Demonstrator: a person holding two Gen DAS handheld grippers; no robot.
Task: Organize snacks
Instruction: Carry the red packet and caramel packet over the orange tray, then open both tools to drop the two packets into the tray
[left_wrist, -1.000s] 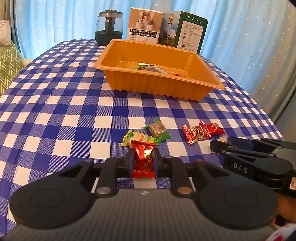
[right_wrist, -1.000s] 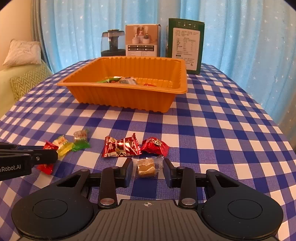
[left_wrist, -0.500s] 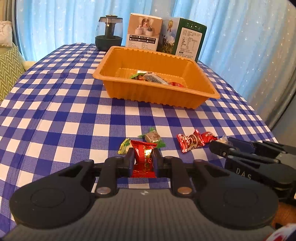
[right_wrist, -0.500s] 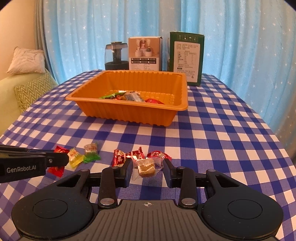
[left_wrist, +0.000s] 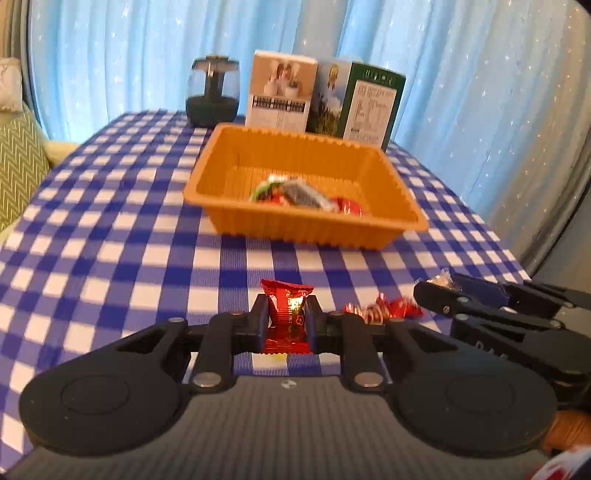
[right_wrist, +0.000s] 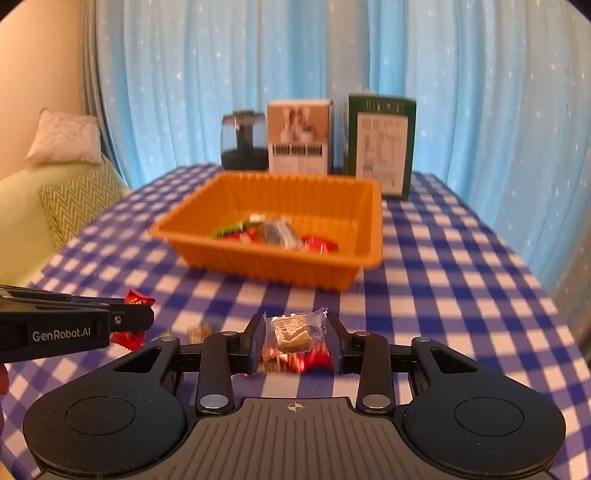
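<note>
Checked tabletop (left_wrist: 110, 229) carries an orange tray (left_wrist: 306, 229) with several wrapped snacks inside. Left tool (left_wrist: 286, 317) clenched on a red candy (left_wrist: 288, 310), clear of the cloth. Right tool (right_wrist: 295, 341) grips a clear-wrapped biscuit (right_wrist: 293, 334), likewise lifted; red-wrapped sweets (left_wrist: 380, 309) lie below.

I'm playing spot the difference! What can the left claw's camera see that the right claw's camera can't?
Only the left camera: the red candy squeezed in the left claw, seen from behind.

Only the right camera: the clear-wrapped tan snack full-on in the right claw, plus a white pillow on the sofa.

Both: the orange tray with snacks inside, two boxes and a dark jar behind it, the checked tablecloth, blue curtains, and each other's claw.
</note>
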